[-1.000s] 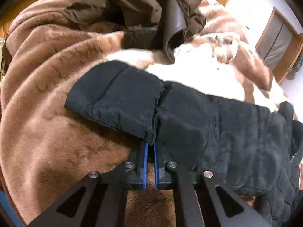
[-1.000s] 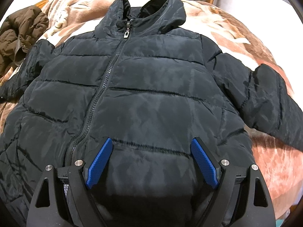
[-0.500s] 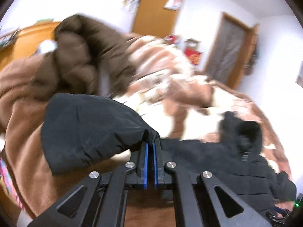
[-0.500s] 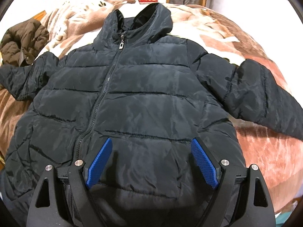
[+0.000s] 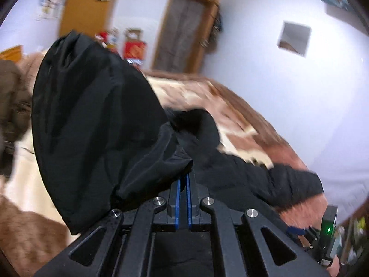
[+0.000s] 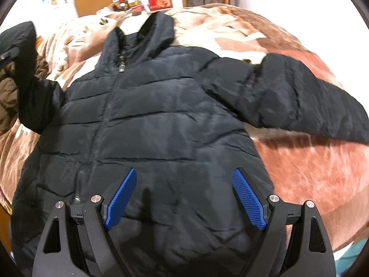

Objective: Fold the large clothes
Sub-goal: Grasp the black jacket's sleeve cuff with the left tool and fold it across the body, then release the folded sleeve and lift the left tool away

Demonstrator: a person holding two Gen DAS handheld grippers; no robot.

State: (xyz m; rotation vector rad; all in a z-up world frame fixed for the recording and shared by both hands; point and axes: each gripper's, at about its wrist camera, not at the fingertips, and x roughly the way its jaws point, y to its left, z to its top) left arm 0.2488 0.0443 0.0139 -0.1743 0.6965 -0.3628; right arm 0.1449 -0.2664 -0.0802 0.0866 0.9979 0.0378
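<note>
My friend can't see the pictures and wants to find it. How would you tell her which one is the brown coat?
Start at the big bed with the fuzzy brown blanket, where a black puffy jacket lies spread flat and zipped. Look past its lifted sleeve to the bed's left edge. The brown coat sits there, crumpled in a heap, not spread flat.

My left camera sat just behind my left gripper (image 5: 183, 180) and looked along the pinched jaws, tilted across the bed toward the far wall and its door (image 5: 186, 32). A raised black sleeve (image 5: 92, 120) hung close to the lens, left of the jaws. My right camera sat behind my right gripper (image 6: 184, 198) and looked steeply down past the spread jaws, close over the black puffer jacket (image 6: 161, 124) on the brown blanket (image 6: 311, 161). Both views shared that jacket, the blanket, the lifted sleeve (image 6: 20, 53) and the red box (image 6: 160, 1) beyond the jaws.
</note>
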